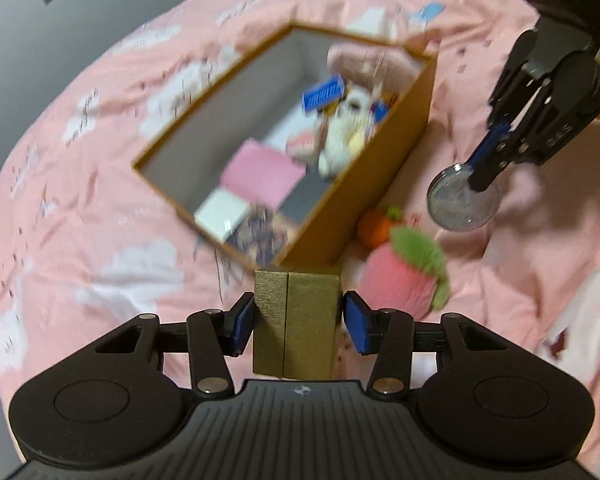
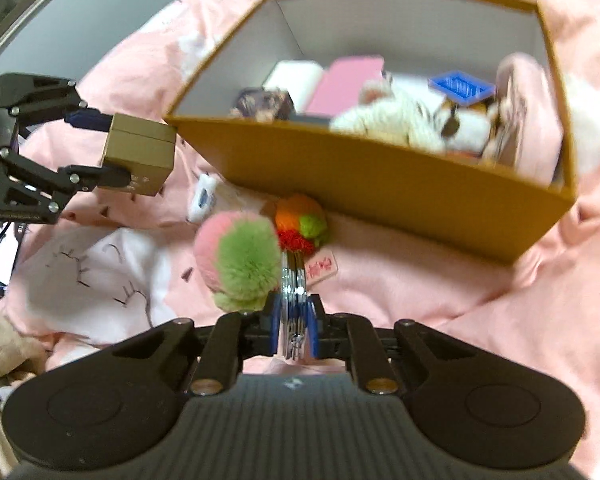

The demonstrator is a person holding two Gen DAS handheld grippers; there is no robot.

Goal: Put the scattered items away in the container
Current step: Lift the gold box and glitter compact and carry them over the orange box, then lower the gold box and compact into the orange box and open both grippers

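My left gripper (image 1: 298,316) is shut on a small gold box (image 1: 296,320), held upright off the bed; in the right wrist view that gripper (image 2: 104,148) and the gold box (image 2: 140,152) hang left of the container's corner. My right gripper (image 2: 294,320) is shut on a round silver compact (image 2: 294,280), seen edge-on. In the left wrist view the right gripper (image 1: 488,160) holds the compact (image 1: 456,204) above the bed, right of the container. The tan cardboard container (image 1: 364,184) (image 2: 380,184) lies open and holds several items: pink and white boxes, a plush toy, a blue piece.
On the pink cloud-print bedsheet beside the container's wall lie a pink-and-green plush (image 2: 236,256) (image 1: 404,276), an orange plush (image 2: 298,216) (image 1: 374,230), a small white packet (image 2: 204,196) and a pink tag (image 2: 322,268). Grey floor shows beyond the bed's left edge.
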